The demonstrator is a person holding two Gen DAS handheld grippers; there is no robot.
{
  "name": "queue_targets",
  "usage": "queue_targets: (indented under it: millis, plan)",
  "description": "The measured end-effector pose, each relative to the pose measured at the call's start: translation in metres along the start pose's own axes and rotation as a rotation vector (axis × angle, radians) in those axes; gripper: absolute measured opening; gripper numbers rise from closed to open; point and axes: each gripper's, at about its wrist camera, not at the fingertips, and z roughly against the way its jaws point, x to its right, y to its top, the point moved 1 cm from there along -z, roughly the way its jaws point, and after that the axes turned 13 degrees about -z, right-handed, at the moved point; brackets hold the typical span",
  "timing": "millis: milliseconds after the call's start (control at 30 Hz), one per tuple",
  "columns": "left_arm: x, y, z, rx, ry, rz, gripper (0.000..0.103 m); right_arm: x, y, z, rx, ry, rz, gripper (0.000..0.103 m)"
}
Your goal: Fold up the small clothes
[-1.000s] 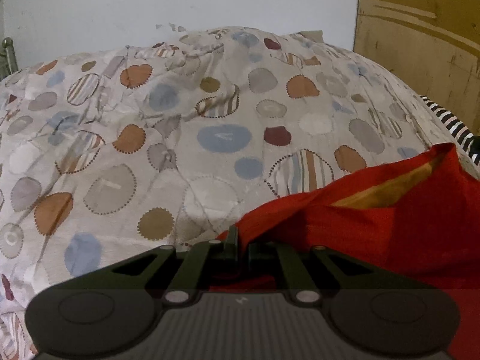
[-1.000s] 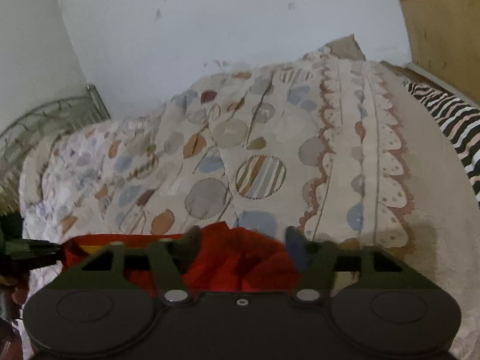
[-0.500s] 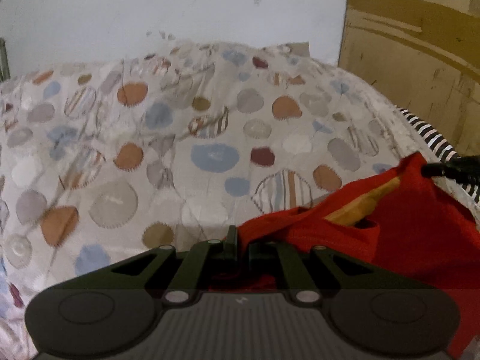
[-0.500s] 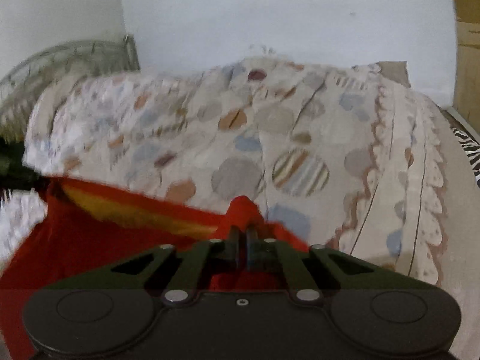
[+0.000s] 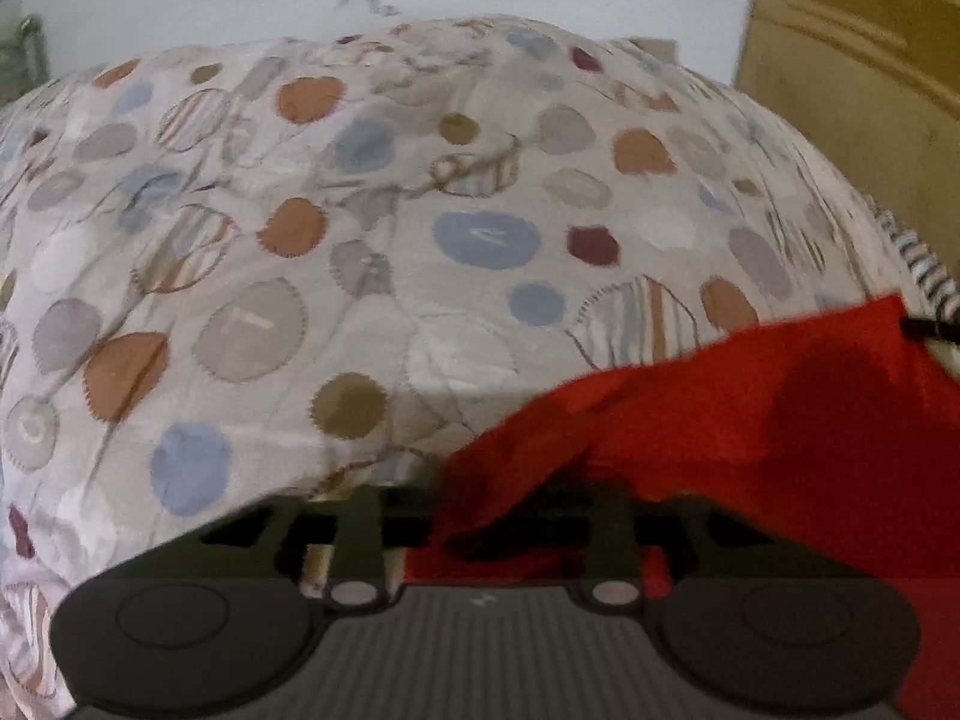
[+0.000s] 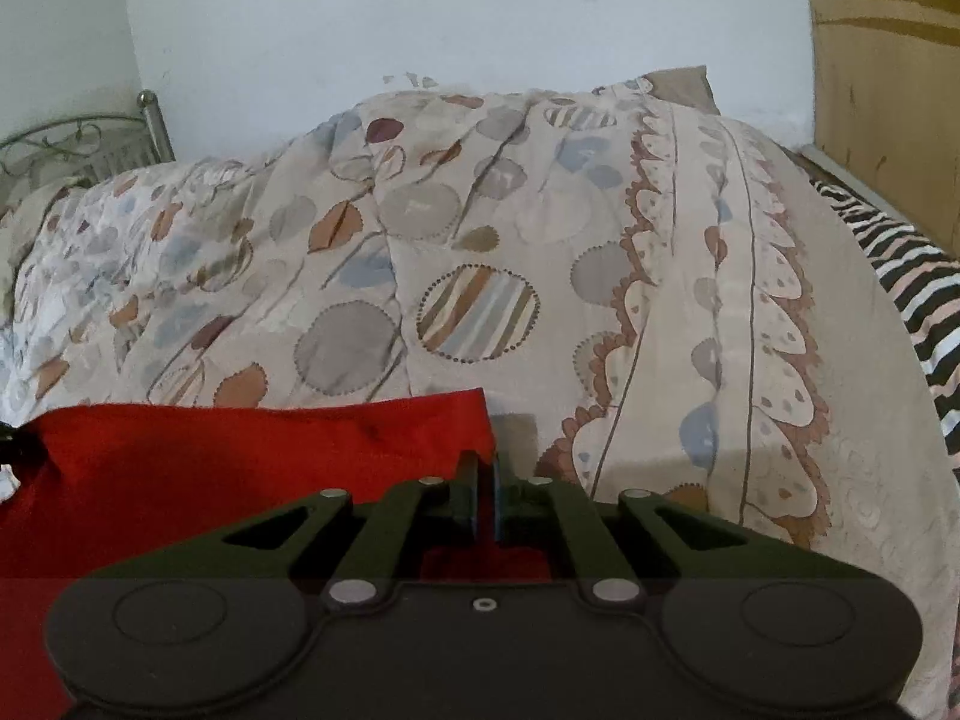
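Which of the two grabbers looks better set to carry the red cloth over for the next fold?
Probably the right. The right gripper is shut on a corner of the red cloth, whose top edge lies straight on the bedspread. The left gripper has its fingers spread, cloth draped loosely over them.

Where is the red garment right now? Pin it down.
The red garment lies on the patterned bedspread, lower left in the right wrist view, its corner pinched by the right gripper.

Plain red garment [image 6: 240,456], spread taut and flat above the patterned bedspread [image 6: 480,240]
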Motion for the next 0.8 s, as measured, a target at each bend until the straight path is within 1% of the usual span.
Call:
queue_targets:
  millis: [33,67,100,133,167,200,233,267,300,333,400,467,567,633,667,700,733,767,800]
  plan:
    - [-0.003,0.000,0.004,0.010,0.020,0.004,0.074,0.000,0.001,0.003,0.008,-0.007,-0.004,0.020]
    - [-0.005,-0.001,0.010,0.018,0.047,0.008,0.082,0.001,0.002,0.008,0.021,-0.020,-0.010,0.026]
    - [-0.007,-0.003,0.016,0.031,0.071,0.013,0.094,0.002,0.003,0.014,0.032,-0.025,-0.014,0.030]
    - [-0.008,-0.006,0.022,0.050,0.086,0.021,0.100,0.003,0.003,0.021,0.044,-0.023,-0.014,0.034]
    - [-0.009,-0.008,0.027,0.063,0.092,0.030,0.102,0.003,0.002,0.030,0.056,-0.020,-0.012,0.038]
    - [-0.010,-0.013,0.033,0.079,0.090,0.046,0.102,0.003,0.001,0.038,0.064,-0.022,-0.012,0.048]
    - [-0.010,-0.018,0.039,0.079,0.076,0.062,0.102,0.003,-0.002,0.047,0.072,-0.021,-0.015,0.062]
    - [-0.011,-0.025,0.047,0.099,0.064,0.086,0.103,0.002,-0.006,0.056,0.080,-0.020,-0.022,0.069]
    - [-0.012,-0.032,0.053,0.117,0.053,0.105,0.103,0.001,-0.012,0.067,0.093,-0.016,-0.032,0.080]
    - [-0.012,-0.039,0.058,0.133,0.041,0.120,0.103,-0.001,-0.022,0.080,0.113,-0.002,-0.044,0.088]
    - [-0.013,-0.054,0.066,0.155,0.019,0.145,0.103,-0.005,-0.043,0.099,0.128,0.027,-0.053,0.094]
    - [-0.012,-0.061,0.066,0.147,0.002,0.140,0.103,-0.012,-0.066,0.112,0.119,0.030,-0.025,0.094]
    - [-0.006,-0.061,0.061,0.142,-0.016,0.126,0.103,-0.026,-0.092,0.115,0.110,-0.017,0.075,0.096]
    - [0.001,-0.058,0.056,0.154,-0.019,0.107,0.103,-0.031,-0.102,0.112,0.106,-0.037,0.112,0.096]
    - [0.006,-0.057,0.053,0.157,-0.003,0.094,0.103,-0.033,-0.106,0.110,0.108,-0.047,0.119,0.095]
    - [0.010,-0.057,0.049,0.156,0.032,0.083,0.103,-0.033,-0.109,0.107,0.112,-0.068,0.124,0.092]
    - [0.014,-0.057,0.044,0.137,0.101,0.077,0.102,-0.033,-0.112,0.104,0.119,-0.107,0.122,0.087]
    - [0.016,-0.057,0.039,0.107,0.168,0.073,0.102,-0.031,-0.115,0.102,0.122,-0.135,0.110,0.087]
    - [0.017,-0.057,0.031,0.057,0.252,0.074,0.100,-0.027,-0.118,0.101,0.120,-0.140,0.084,0.087]
